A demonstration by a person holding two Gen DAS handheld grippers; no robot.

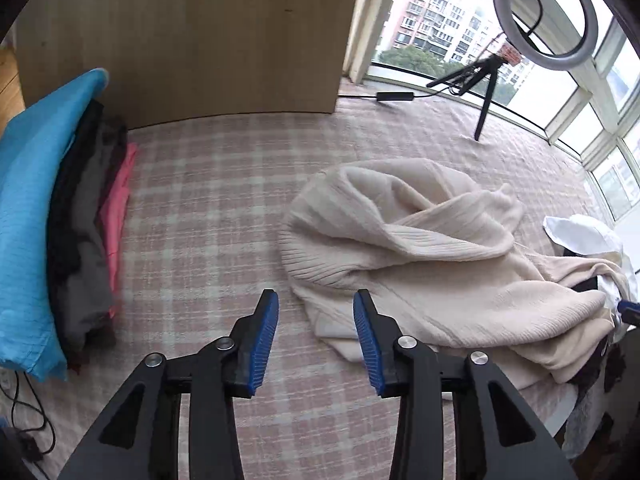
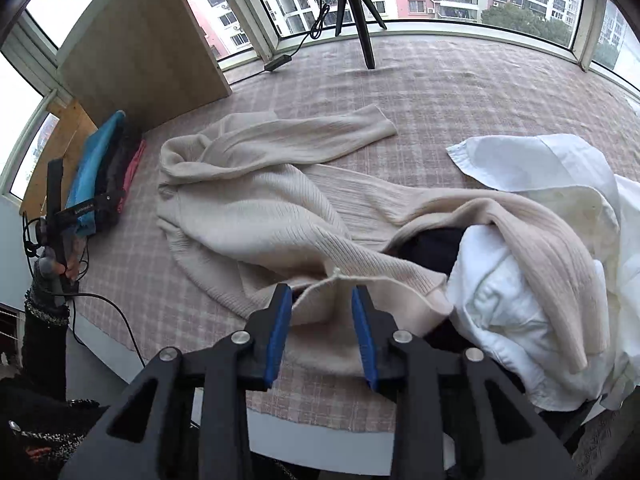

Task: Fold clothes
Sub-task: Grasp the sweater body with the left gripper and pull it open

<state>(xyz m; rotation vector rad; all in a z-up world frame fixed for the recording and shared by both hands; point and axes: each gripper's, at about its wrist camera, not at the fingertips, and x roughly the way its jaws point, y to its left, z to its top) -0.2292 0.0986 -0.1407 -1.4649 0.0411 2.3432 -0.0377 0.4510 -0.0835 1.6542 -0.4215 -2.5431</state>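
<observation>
A cream ribbed knit sweater (image 1: 420,248) lies crumpled on the pink plaid cover (image 1: 208,208). It also shows in the right wrist view (image 2: 256,208), one sleeve stretched toward the window. My left gripper (image 1: 316,300) is open and empty, just above the cover beside the sweater's near left edge. My right gripper (image 2: 322,292) is open, its jaws on either side of the sweater's near hem and a loose yarn strand (image 2: 340,276). A white shirt (image 2: 532,240) is heaped at the right, partly under the sweater.
A stack of folded clothes (image 1: 80,220), blue, dark grey and pink, stands at the left by a wooden cabinet (image 1: 192,36). A ring light on a black tripod (image 1: 488,88) stands near the window. Cables (image 2: 112,312) hang off the left table edge.
</observation>
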